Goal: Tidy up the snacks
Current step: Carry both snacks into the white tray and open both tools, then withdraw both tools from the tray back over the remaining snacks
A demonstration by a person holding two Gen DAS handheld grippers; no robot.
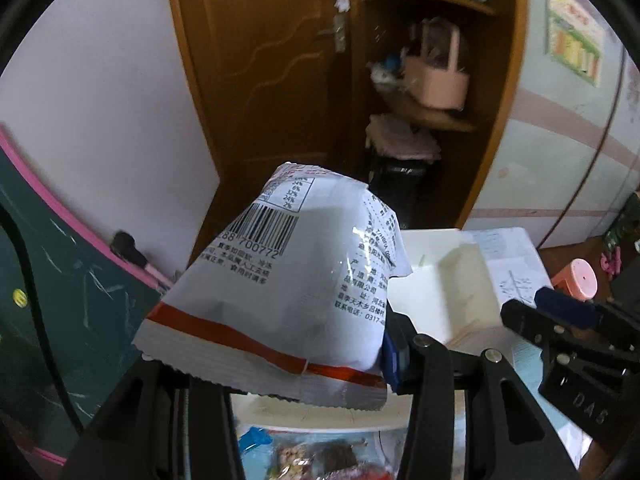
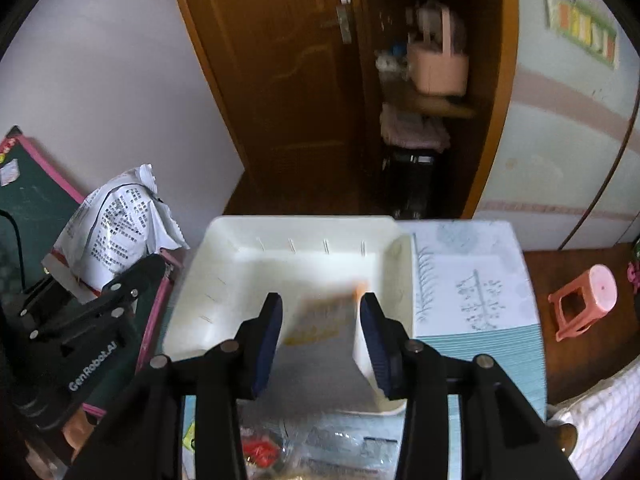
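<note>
A white snack bag (image 1: pixel 280 280) with a barcode and a red stripe fills the left wrist view. My left gripper (image 1: pixel 276 360) is shut on its lower part, and the bag hides the left finger. Seen from the right wrist, the same bag (image 2: pixel 112 232) hangs left of a white tray (image 2: pixel 224 248). My right gripper (image 2: pixel 322 340) holds a blurred clear packet (image 2: pixel 320 320) with orange print between its blue pads, above the tray's front part. The right gripper (image 1: pixel 540 308) also shows at the right edge of the left wrist view, over the tray (image 1: pixel 440 300).
The tray stands on a pale blue patterned cloth (image 2: pixel 480 300). More snack packets (image 2: pixel 260 452) lie in front of it. A green chalkboard with a pink frame (image 2: pixel 32 200) leans on the left. A pink stool (image 2: pixel 584 300) stands on the floor at right, with a wooden door and shelves behind.
</note>
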